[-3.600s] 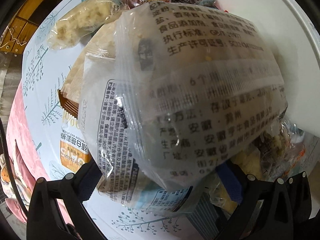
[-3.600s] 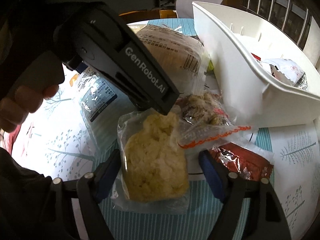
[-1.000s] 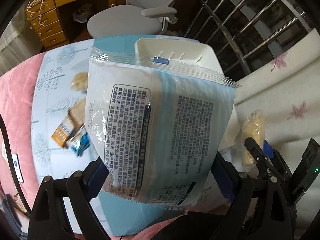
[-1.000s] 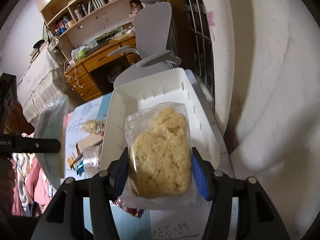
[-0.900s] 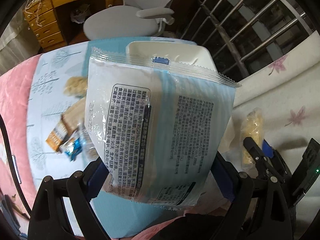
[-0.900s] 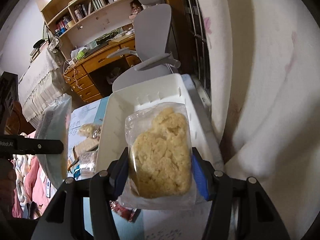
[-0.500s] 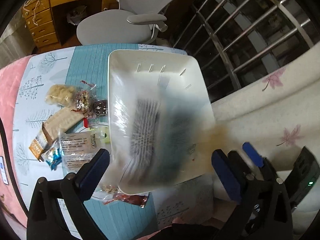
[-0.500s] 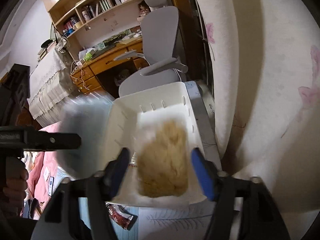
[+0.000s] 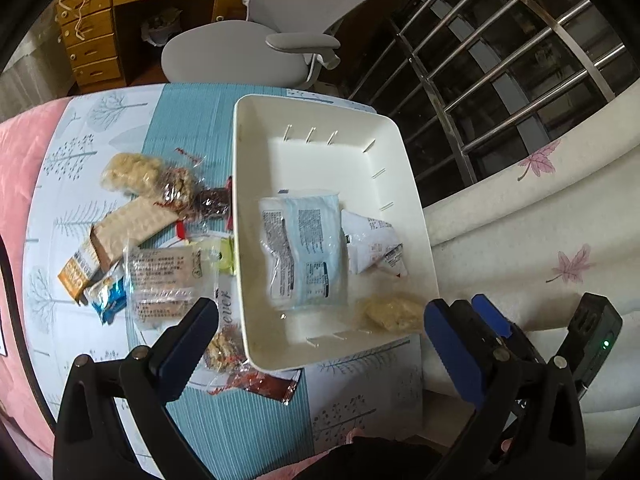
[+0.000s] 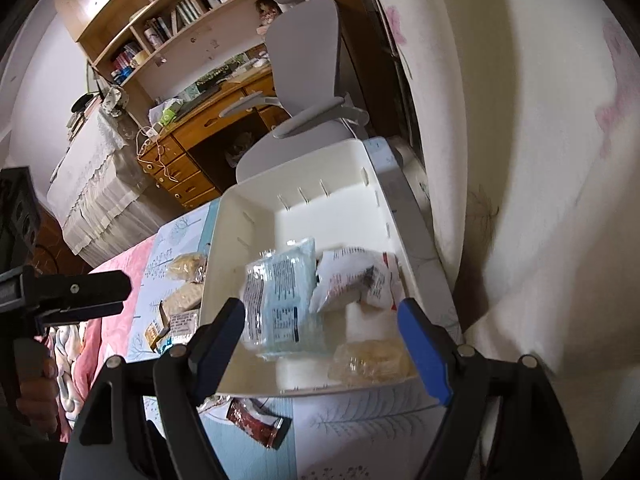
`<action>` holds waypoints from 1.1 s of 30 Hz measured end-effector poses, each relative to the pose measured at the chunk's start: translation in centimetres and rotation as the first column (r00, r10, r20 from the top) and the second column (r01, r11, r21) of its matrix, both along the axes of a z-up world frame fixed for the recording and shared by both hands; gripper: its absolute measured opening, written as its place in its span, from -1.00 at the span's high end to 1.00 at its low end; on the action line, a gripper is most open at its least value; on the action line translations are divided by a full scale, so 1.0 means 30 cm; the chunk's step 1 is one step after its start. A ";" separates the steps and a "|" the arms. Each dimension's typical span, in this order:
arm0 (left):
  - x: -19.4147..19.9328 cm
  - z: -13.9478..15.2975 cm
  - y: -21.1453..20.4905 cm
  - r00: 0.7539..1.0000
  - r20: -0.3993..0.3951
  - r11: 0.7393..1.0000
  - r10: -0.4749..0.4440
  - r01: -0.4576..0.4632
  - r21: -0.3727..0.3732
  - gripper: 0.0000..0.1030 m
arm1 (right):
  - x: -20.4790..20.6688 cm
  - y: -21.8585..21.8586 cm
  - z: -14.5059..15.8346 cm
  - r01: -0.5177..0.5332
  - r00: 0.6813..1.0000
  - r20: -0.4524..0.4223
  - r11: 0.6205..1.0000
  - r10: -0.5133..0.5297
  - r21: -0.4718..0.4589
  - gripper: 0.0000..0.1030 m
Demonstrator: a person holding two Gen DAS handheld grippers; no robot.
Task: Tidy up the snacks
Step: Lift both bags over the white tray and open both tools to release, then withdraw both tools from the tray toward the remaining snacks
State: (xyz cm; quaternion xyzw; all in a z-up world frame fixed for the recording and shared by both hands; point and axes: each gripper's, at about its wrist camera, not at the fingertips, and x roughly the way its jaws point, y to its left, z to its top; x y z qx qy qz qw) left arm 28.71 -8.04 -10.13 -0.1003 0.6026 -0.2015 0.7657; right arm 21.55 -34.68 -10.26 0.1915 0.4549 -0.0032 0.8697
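Three packs in white bin (image 9: 248,240): blue pack (image 9: 304,256) centre, white pack (image 9: 372,244) beside it, rice cake (image 9: 392,314) at near corner. Left gripper (image 9: 320,332) spread wide, empty, above bin; loose snacks (image 9: 160,240) on table left of bin.

Right wrist view: right gripper (image 10: 320,344) spread wide, empty, over bin (image 10: 224,264); same packs inside.

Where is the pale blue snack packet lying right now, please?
In the left wrist view, the pale blue packet lies flat inside the white bin, near its middle, with a white pouch beside it and a yellow crumbly snack in the near corner.
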 end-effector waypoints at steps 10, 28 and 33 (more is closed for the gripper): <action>-0.123 -0.070 0.152 0.999 -0.023 0.999 0.047 -0.048 -0.006 -0.98 | -0.081 0.057 -0.082 0.061 0.992 -0.116 0.995 -0.052 0.075 -0.53; -0.226 -0.120 0.586 0.996 -0.041 0.993 0.080 -0.076 0.089 -0.98 | -0.223 0.264 -0.204 0.330 0.911 -0.317 0.928 -0.264 0.174 -0.53; -0.230 -0.113 0.670 1.000 -0.011 0.992 0.022 -0.020 0.125 -0.98 | -0.264 0.360 -0.217 0.390 0.889 -0.332 0.900 -0.314 0.194 -0.53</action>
